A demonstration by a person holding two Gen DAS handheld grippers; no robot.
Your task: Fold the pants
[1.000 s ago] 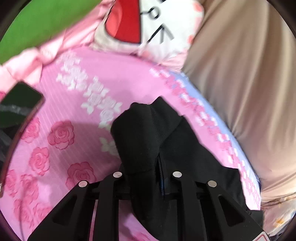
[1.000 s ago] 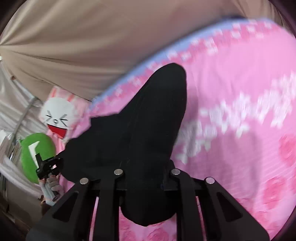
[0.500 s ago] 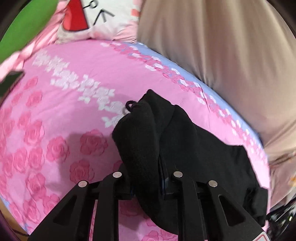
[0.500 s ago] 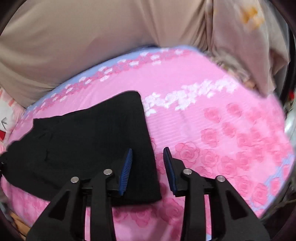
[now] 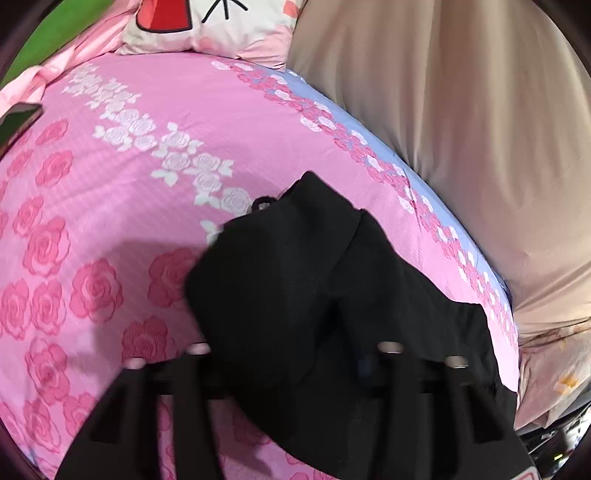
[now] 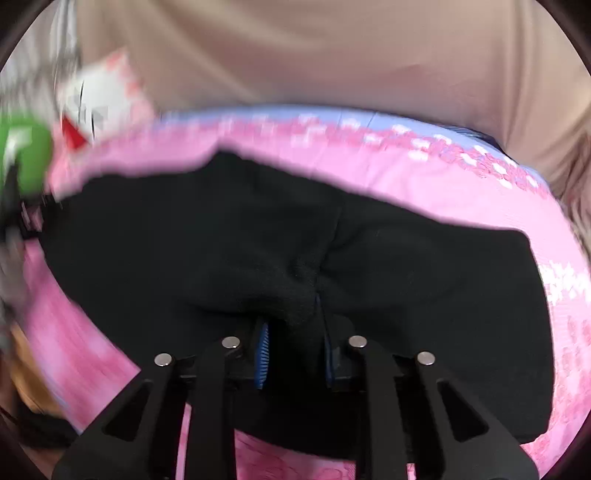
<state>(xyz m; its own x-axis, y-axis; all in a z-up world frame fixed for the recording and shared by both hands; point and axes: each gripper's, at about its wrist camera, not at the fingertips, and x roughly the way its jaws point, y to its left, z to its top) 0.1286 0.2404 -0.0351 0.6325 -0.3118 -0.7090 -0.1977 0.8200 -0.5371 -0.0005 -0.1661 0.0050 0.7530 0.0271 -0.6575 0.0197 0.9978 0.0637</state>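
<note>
Black pants point(image 5: 295, 266) lie bunched on a pink rose-print bed sheet point(image 5: 129, 184), a drawstring loop point(image 5: 262, 201) poking out at their far edge. My left gripper point(image 5: 291, 354) is blurred and its jaws are opening; a thick wad of the fabric still sits between the spread fingers. In the right wrist view the pants point(image 6: 406, 258) spread wide across the sheet point(image 6: 406, 177). My right gripper point(image 6: 295, 343) is closing on a puckered fold at their middle, with the cloth pinched between its blue pads point(image 6: 262, 354).
A cartoon-face pillow point(image 5: 207, 22) and a green cushion point(image 5: 48, 33) lie at the head of the bed. A dark phone point(image 5: 18, 118) rests at the left edge. Beige cloth point(image 5: 461, 129) hangs along the far side.
The left fingers have spread apart around the wad. The right gripper let go, stood open at the pants' edge, then swung left and closed on a fold in their middle.
</note>
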